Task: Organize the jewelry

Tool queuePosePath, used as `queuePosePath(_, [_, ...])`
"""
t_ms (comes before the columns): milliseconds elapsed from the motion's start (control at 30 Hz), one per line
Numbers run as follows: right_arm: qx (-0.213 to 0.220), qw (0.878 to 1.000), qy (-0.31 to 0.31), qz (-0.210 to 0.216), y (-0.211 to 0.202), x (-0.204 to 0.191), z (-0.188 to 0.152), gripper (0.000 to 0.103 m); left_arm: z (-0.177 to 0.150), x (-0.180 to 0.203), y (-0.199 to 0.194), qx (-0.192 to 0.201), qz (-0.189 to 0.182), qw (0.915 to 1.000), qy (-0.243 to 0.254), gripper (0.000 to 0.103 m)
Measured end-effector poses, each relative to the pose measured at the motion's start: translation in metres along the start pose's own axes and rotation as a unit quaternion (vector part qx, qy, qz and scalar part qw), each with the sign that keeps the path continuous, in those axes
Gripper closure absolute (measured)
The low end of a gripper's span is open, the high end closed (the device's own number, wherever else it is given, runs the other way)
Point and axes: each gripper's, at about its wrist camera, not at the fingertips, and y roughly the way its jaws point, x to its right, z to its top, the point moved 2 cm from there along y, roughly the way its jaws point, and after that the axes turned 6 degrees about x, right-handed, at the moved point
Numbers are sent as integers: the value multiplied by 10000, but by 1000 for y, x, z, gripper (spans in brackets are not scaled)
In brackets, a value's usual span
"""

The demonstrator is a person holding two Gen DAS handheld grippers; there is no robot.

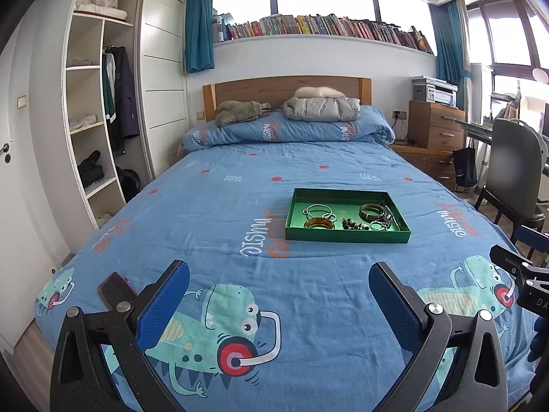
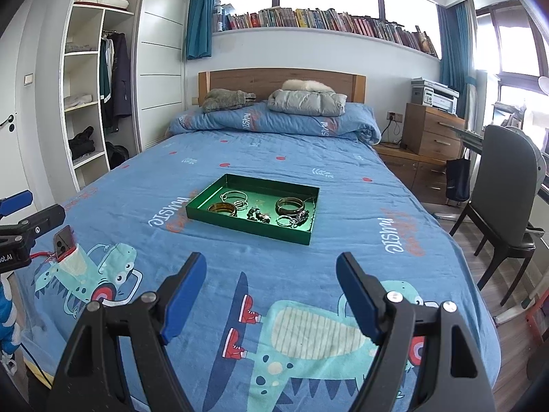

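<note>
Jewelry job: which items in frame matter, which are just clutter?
Job:
- green tray
- amber bangle
- dark bangle
- silver bangles
- bead bracelet
- both open grippers, left, right

Lying about:
- phone
- grey jacket
- plush toy
- chair
- printer

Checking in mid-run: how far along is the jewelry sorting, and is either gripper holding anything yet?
Done: every piece in view sits inside the green tray on the bed, but loosely: the amber bangle, dark bangle, silver bangles, beads and small rings lie mixed.
In hand: nothing. The left gripper and right gripper are open and empty, short of the tray.
Left: seemingly all the sorting itself.
</note>
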Motion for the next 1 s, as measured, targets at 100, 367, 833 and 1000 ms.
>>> queuePosePath(100, [20,10000,32,-44,-1,5,-1,26,-2,-2,-1,-12,13,10000,-13,0])
queuePosePath(367, [-2,9999,131,-102,0,17,-4,26,-6,-2,2,-97,-29,9999,-63,0])
queuePosePath(833, [-98,9992,302,-221,9,38,-11,26,-15,4,14,-317,-112,9994,-56,0])
queuePosePath(1000, [-180,9990,323,-235,13,42,-17,26,-18,5,19,-383,-122,9992,-48,0])
